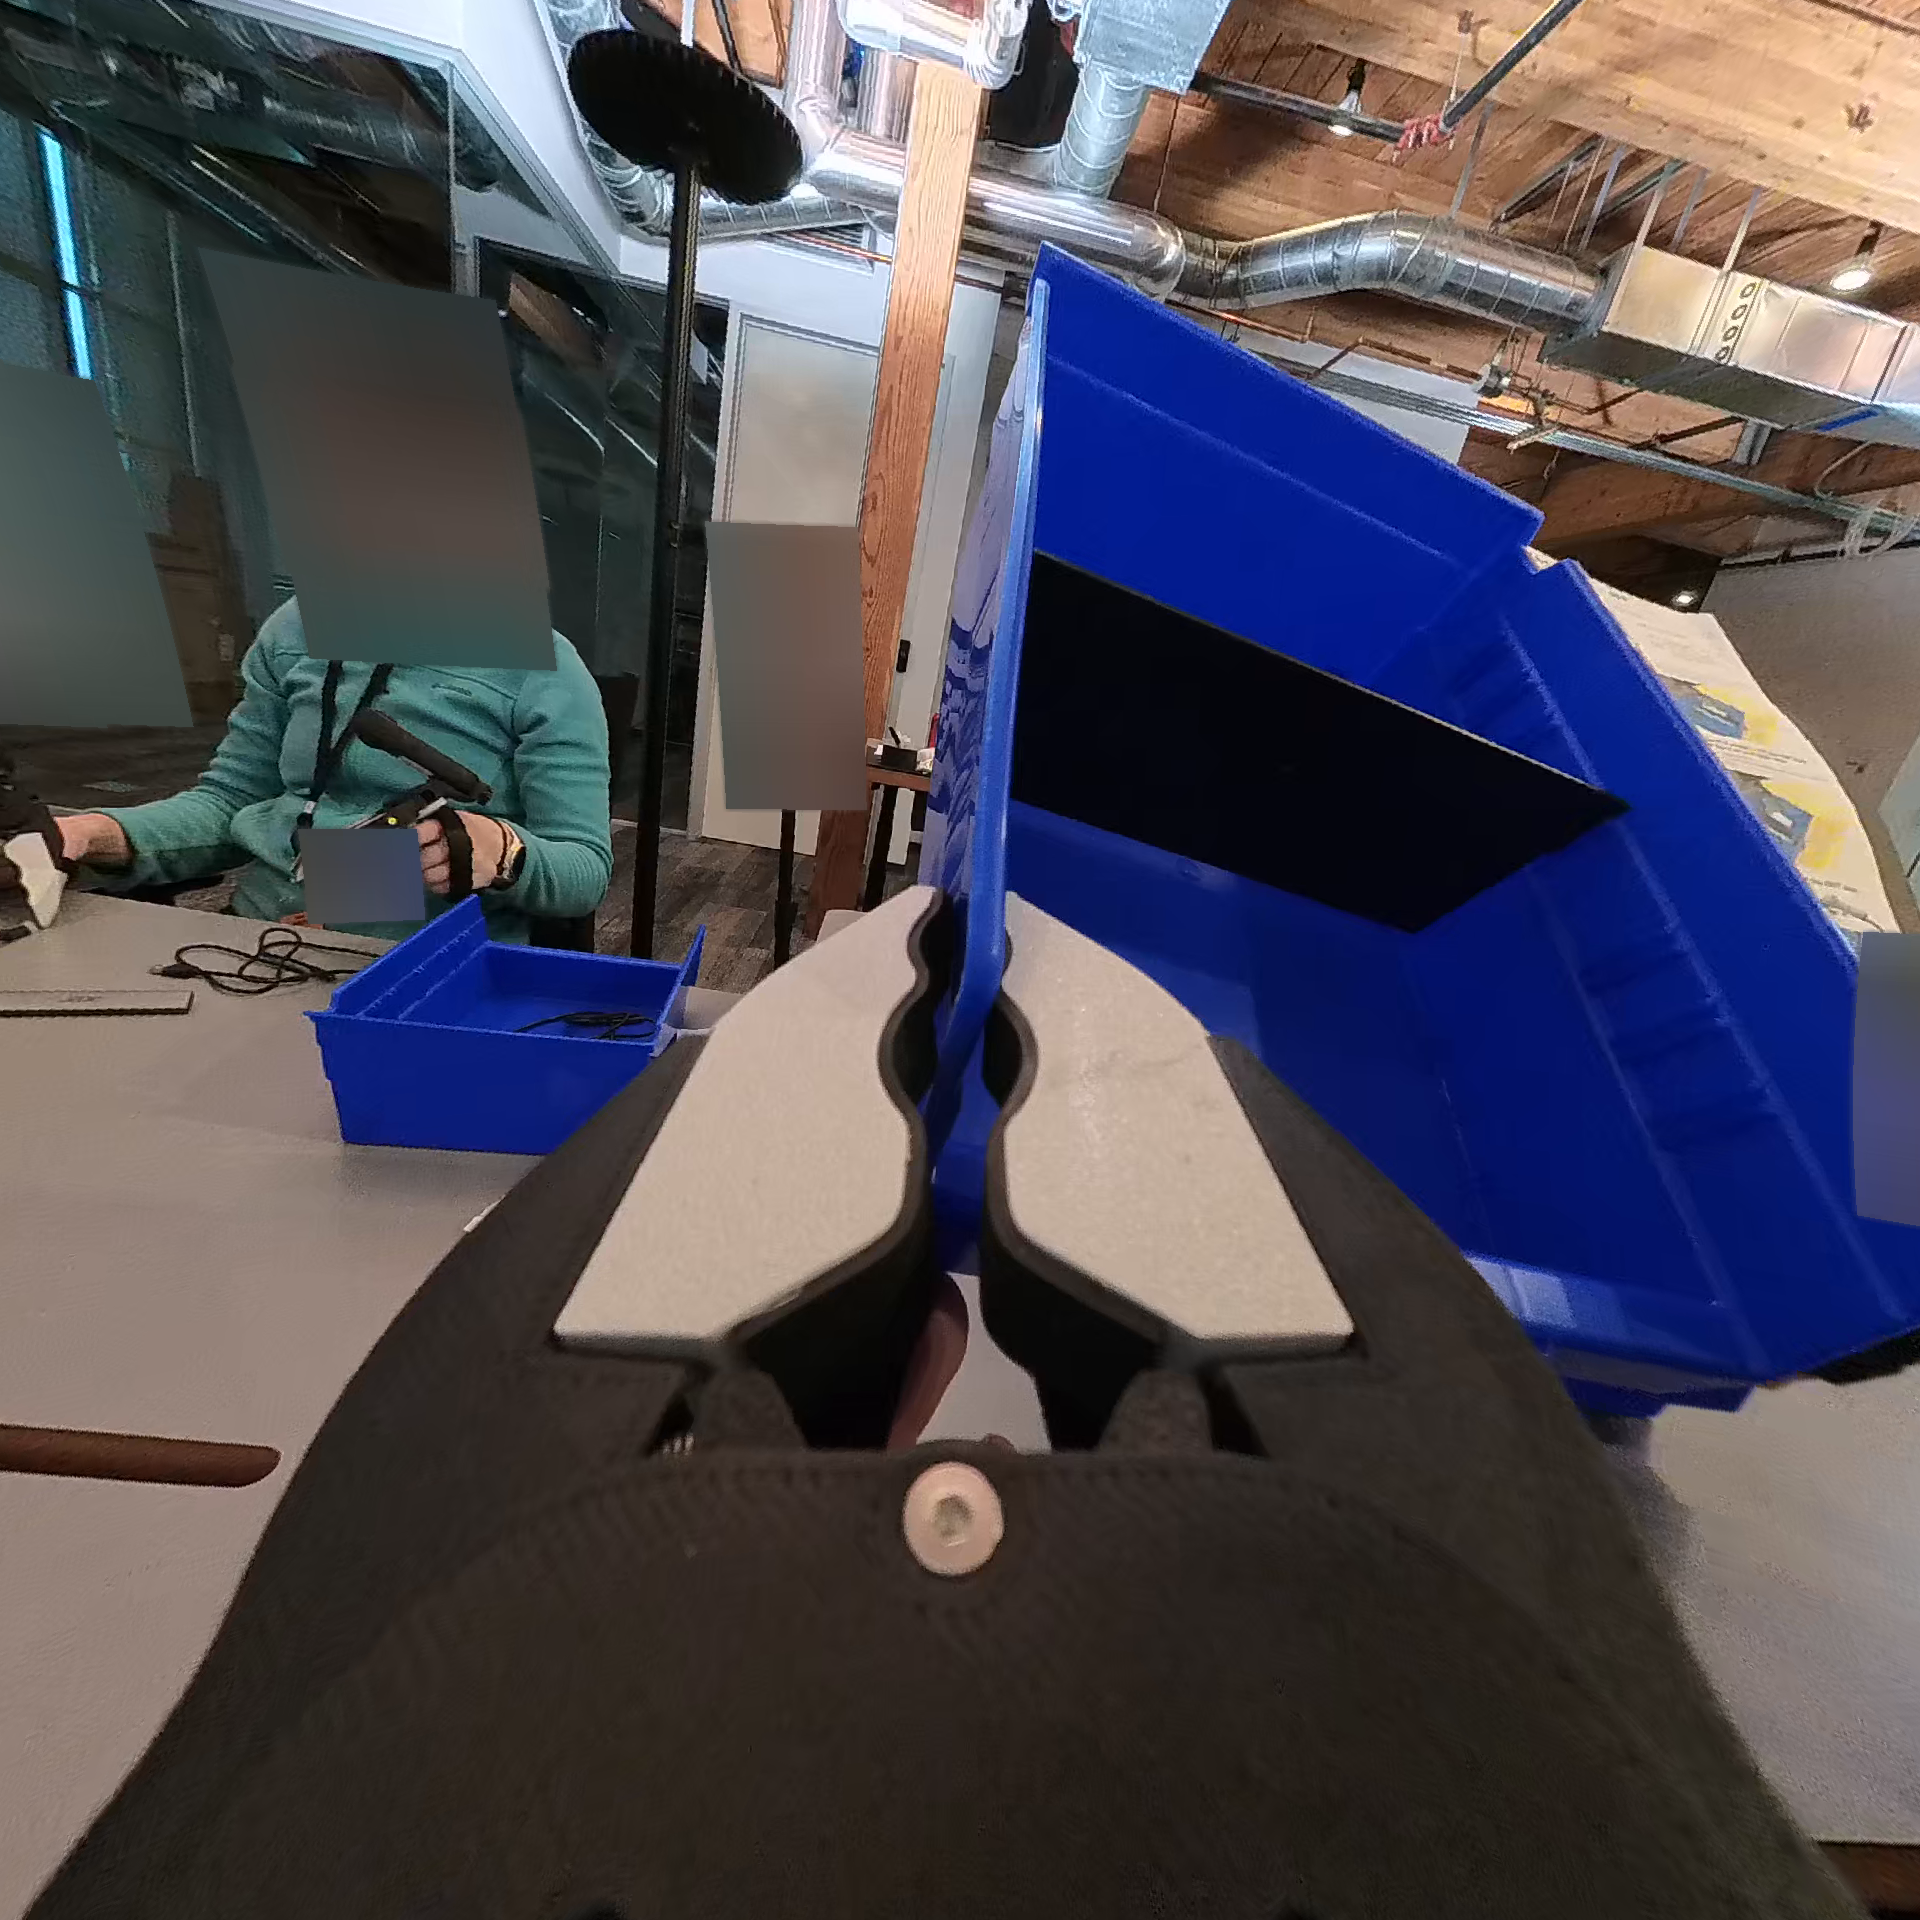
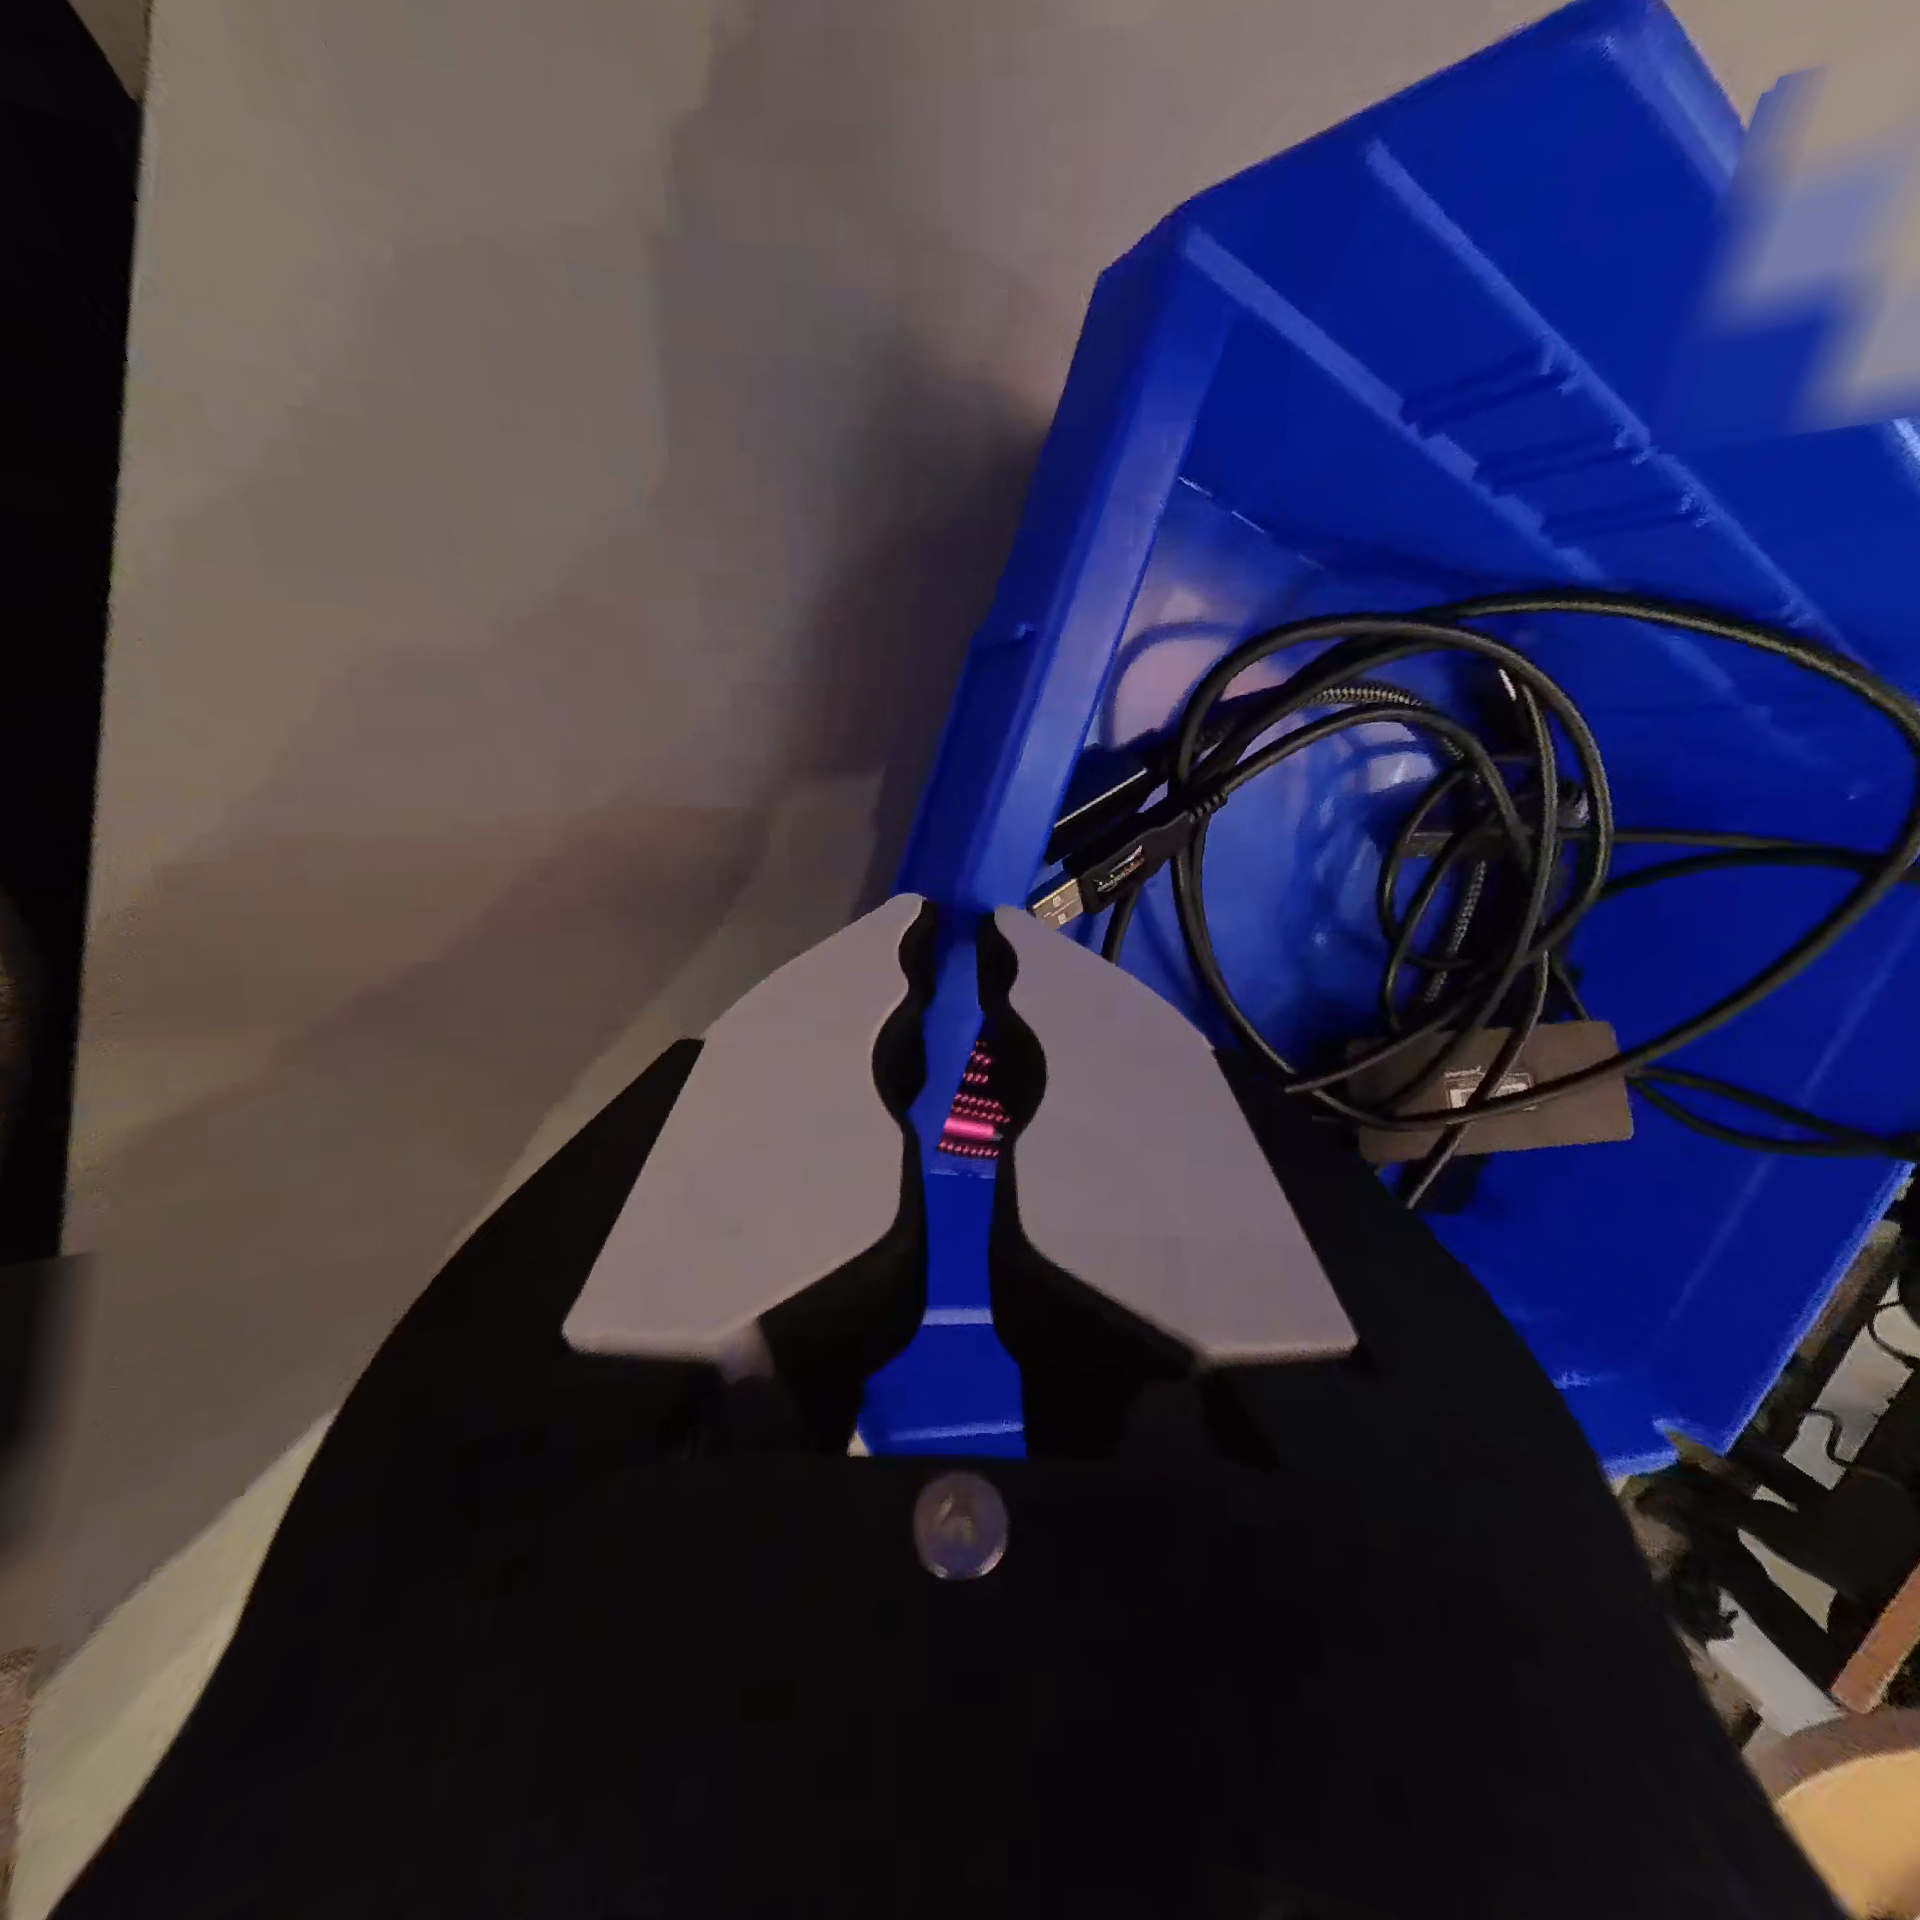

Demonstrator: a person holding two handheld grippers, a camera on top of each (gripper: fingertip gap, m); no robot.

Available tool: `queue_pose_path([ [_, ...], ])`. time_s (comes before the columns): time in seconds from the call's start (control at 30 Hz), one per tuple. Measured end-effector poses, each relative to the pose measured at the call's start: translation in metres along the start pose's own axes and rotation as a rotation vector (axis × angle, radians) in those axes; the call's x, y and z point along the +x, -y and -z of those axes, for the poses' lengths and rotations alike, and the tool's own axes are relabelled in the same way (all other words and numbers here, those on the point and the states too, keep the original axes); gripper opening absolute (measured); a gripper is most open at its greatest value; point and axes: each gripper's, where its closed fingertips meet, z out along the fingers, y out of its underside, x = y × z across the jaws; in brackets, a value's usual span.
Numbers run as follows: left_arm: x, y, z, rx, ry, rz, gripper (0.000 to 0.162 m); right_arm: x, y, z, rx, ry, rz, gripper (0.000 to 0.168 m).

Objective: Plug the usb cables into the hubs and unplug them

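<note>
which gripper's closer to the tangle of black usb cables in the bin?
Right. The right gripper clamps the blue bin wall right beside the black USB cables. The left gripper also grips a bin wall, but its view shows no cables nearby.

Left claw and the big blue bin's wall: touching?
Touching. The left wrist view shows the left claw shut on the blue bin, its thin side wall pinched between both fingers with no gap showing.

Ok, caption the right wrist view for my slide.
Right gripper clamped on the rim of a tilted blue plastic bin holding tangled black USB cables.
</note>
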Motion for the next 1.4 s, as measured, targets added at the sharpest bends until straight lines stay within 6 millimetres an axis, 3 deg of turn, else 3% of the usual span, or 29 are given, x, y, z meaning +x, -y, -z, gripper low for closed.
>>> queue_pose_path([
  [0.23, -0.005, -0.001, 0.001, 0.002, 0.006, 0.008, 0.002, 0.034, -0.001, -0.013, 0.064, 0.046, 0.006, 0.0],
  [0.47, -0.004, -0.004, -0.001, -0.007, 0.003, 0.006, 0.003, 0.071, -0.026, -0.023, 0.067, 0.044, 0.035, 0.0],
  [0.6, 0.001, -0.008, -0.005, -0.016, -0.008, 0.007, 0.003, 0.094, -0.045, -0.027, 0.057, 0.016, -0.032, 0.0],
  [0.67, 0.007, -0.009, -0.007, -0.015, -0.017, -0.001, 0.003, 0.095, -0.038, -0.014, 0.149, -0.01, -0.1, 0.01],
  [0.73, 0.016, -0.009, -0.01, -0.01, -0.03, -0.015, 0.003, 0.1, -0.03, 0.013, 0.262, -0.057, -0.221, 0.021],
  [0.83, 0.036, -0.01, -0.015, 0.007, -0.033, -0.06, 0.003, 0.1, -0.005, 0.077, 0.621, -0.019, -0.517, 0.031],
  [0.9, 0.053, -0.011, -0.019, 0.02, -0.023, -0.101, 0.003, 0.092, 0.01, 0.117, 0.843, 0.076, -0.669, 0.05],
  [0.97, 0.07, -0.014, -0.022, 0.03, -0.009, -0.162, 0.002, 0.085, 0.014, 0.143, 0.989, 0.123, -0.777, 0.053],
  [1.0, 0.079, -0.016, -0.024, 0.029, -0.003, -0.185, 0.002, 0.079, 0.015, 0.147, 1.008, 0.157, -0.813, 0.062],
  [1.1, 0.107, -0.022, -0.028, 0.034, 0.021, -0.259, 0.002, 0.063, 0.015, 0.151, 1.072, 0.232, -0.919, 0.068],
  [1.17, 0.128, -0.027, -0.03, 0.045, 0.031, -0.306, 0.002, 0.059, 0.007, 0.146, 1.097, 0.209, -1.004, 0.064],
  [1.3, 0.178, -0.036, -0.031, 0.076, 0.028, -0.455, 0.003, 0.051, -0.015, 0.116, 1.036, 0.184, -1.126, 0.052],
  [1.4, 0.212, -0.037, -0.028, 0.106, 0.031, -0.567, 0.003, 0.054, -0.041, 0.104, 1.045, 0.168, -1.217, 0.029],
])
